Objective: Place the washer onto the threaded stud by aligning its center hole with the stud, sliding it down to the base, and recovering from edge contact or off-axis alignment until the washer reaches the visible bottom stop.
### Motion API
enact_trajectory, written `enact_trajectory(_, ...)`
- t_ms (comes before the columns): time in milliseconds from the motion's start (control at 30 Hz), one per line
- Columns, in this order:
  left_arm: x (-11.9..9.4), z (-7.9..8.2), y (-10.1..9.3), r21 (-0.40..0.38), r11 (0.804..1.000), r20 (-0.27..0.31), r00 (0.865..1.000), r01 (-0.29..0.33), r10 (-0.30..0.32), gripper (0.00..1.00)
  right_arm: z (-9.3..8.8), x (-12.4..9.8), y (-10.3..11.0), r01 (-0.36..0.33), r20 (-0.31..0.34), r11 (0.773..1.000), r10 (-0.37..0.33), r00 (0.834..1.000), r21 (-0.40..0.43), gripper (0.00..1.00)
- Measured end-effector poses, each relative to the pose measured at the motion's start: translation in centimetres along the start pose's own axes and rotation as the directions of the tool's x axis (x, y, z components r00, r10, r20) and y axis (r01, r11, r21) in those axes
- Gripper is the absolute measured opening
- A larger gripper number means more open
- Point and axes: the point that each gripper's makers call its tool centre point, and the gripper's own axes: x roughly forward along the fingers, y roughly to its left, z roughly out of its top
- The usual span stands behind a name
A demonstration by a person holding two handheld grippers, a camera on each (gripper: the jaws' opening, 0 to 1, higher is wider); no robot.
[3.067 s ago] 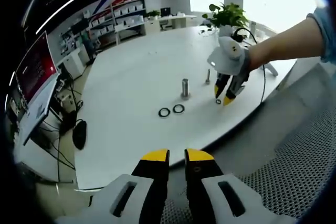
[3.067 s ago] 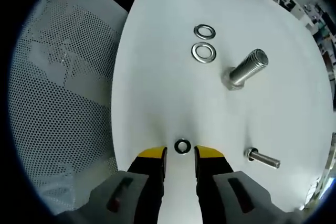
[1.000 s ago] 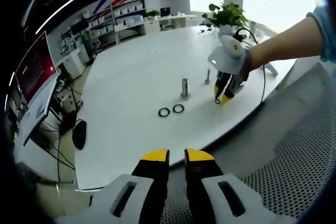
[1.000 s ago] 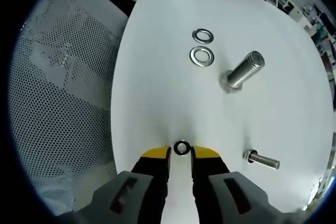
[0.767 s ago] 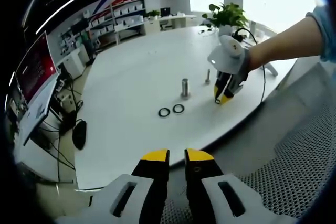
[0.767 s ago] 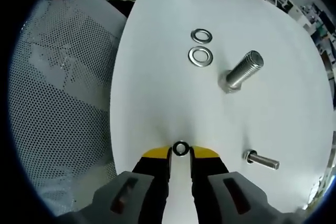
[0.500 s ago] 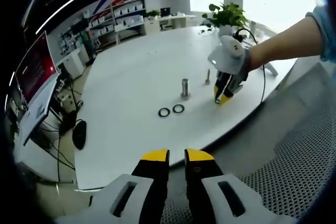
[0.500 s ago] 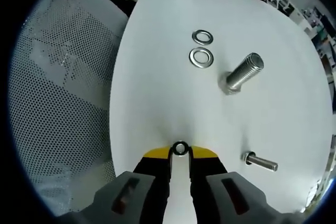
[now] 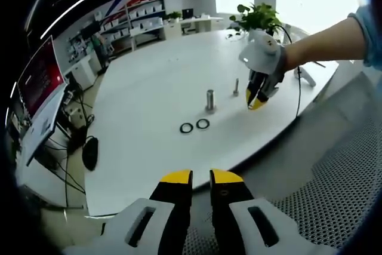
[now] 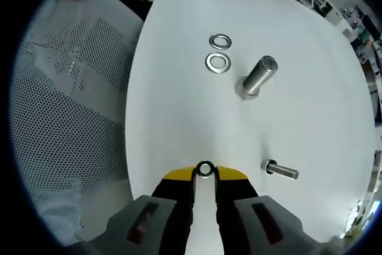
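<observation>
Washer (image 10: 205, 169) sits pinched edge-on between the yellow tips of my right gripper (image 10: 205, 174), held by its rim, and the left gripper view shows those tips clear of the white table (image 10: 179, 117). I judge it light, rigid and slick: a thin steel ring gripped across its rim can pivot or squirt out if I squeeze unevenly or knock it against threads. Holding it at the rim is right, since it leaves the center hole free.

Left gripper (image 9: 201, 177) hangs off the table edge, over a perforated grey surface (image 9: 334, 189), with its jaws set a narrow gap apart and nothing between them.

Two studs stand on the table. The small threaded stud (image 10: 280, 171) is nearest the held washer, just to its right in the right gripper view. The large threaded stud (image 10: 258, 76) stands farther out, and two larger washers (image 10: 218, 52) lie flat side by side beyond it, well apart from my path. By size, I judge the small washer belongs on the small stud.

Nothing stands between the washer and the small stud. Main risk: the ring landing tilted on the stud's tip and catching on the threads.
</observation>
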Motion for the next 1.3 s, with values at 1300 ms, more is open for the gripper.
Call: enact_trajectory(1300,0.0,0.0,0.0,-0.002,1.000,0.000,1.000,-0.001,0.001,0.09,-0.3,-5.0,-6.5,0.100,0.058,0.992,-0.104,0.993,0.075,0.14)
